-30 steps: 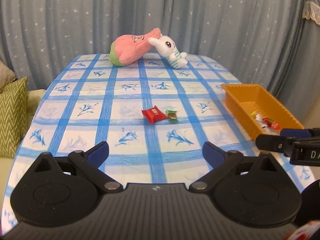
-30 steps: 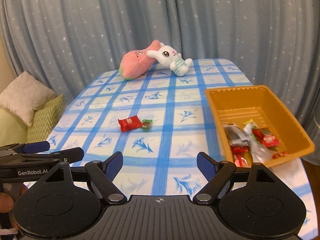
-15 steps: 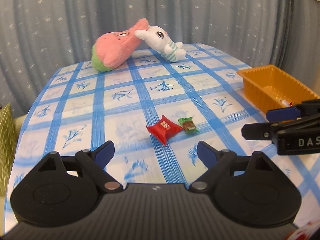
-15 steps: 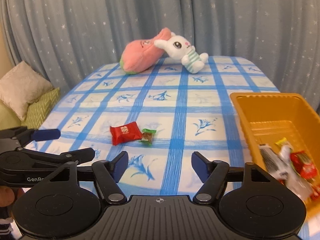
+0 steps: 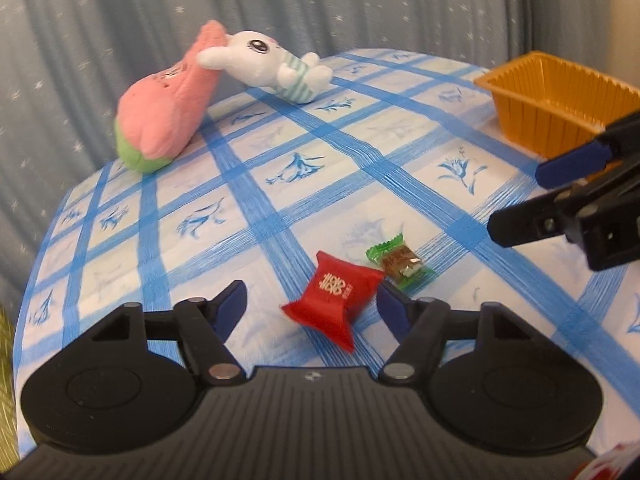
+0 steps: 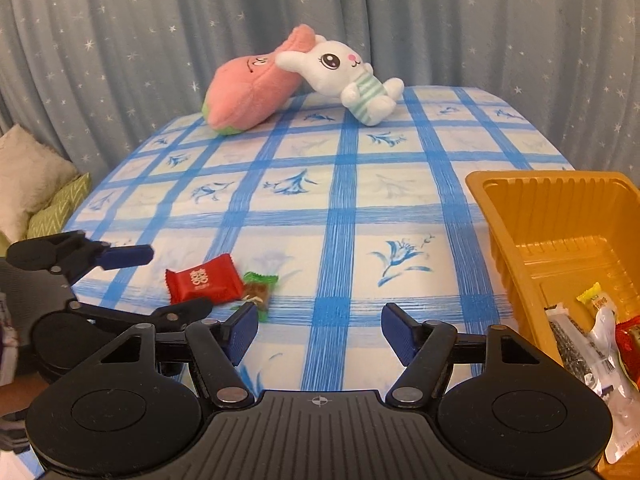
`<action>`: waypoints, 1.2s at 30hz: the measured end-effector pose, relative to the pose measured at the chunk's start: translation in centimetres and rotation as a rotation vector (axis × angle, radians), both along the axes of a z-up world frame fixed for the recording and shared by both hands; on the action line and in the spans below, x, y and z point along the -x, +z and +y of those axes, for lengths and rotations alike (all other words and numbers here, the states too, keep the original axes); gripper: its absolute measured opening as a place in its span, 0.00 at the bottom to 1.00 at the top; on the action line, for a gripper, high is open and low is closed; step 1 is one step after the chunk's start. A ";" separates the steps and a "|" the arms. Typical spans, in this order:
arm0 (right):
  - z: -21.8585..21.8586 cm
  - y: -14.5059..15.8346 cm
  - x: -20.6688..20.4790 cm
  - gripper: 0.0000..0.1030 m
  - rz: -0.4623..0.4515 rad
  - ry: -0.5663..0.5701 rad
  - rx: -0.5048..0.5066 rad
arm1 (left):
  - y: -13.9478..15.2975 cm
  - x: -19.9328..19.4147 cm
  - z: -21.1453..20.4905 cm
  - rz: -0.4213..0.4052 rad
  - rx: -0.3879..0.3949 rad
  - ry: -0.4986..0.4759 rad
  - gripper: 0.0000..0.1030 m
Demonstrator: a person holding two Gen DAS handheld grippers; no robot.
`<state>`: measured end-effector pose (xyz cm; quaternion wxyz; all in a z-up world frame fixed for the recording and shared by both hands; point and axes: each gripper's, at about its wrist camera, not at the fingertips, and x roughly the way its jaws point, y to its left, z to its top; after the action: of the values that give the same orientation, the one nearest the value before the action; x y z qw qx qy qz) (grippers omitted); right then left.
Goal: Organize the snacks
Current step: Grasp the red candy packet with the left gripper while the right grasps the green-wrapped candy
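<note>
Risk first: the red packet [image 5: 335, 301] and the green candy [image 5: 400, 261] lie touching, so the left tool [image 5: 310, 300], whose jaws are closing, may catch the candy's wrapper along with the packet or flick it aside; the packet's puffy, slick wrapper could also squirt out if pinched near a corner. Red packet sits between the left tool's fingers, nearer the right finger [image 5: 390, 309], pads not yet pressing, flat on the table [image 5: 248, 200]. Right tool [image 6: 316, 330] half open, empty; candy [image 6: 258, 290] just ahead of its left finger, packet [image 6: 203, 284] further left. Orange tray [image 6: 516, 216], already holding snacks, lies to the right tool's right.
</note>
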<state>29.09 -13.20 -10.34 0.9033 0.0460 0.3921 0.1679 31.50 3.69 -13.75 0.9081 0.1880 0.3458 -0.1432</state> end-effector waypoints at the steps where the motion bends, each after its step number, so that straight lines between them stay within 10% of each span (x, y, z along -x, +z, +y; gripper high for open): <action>1: 0.0 0.0 -0.2 0.67 -0.001 0.000 -0.001 | -0.2 -0.3 -0.1 0.006 0.001 -0.015 0.63; 15: 2.4 -1.1 -2.1 0.67 -0.011 0.077 0.009 | -0.8 -1.2 2.8 0.058 0.123 0.106 0.26; 36: 7.0 -4.3 -3.9 0.25 -0.044 0.175 0.108 | -1.2 -0.8 5.2 0.022 0.159 0.201 0.34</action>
<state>32.98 -6.16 -14.68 0.8949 -0.0410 0.3830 0.2255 32.31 8.91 -14.99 0.9260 0.0782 0.3605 -0.0804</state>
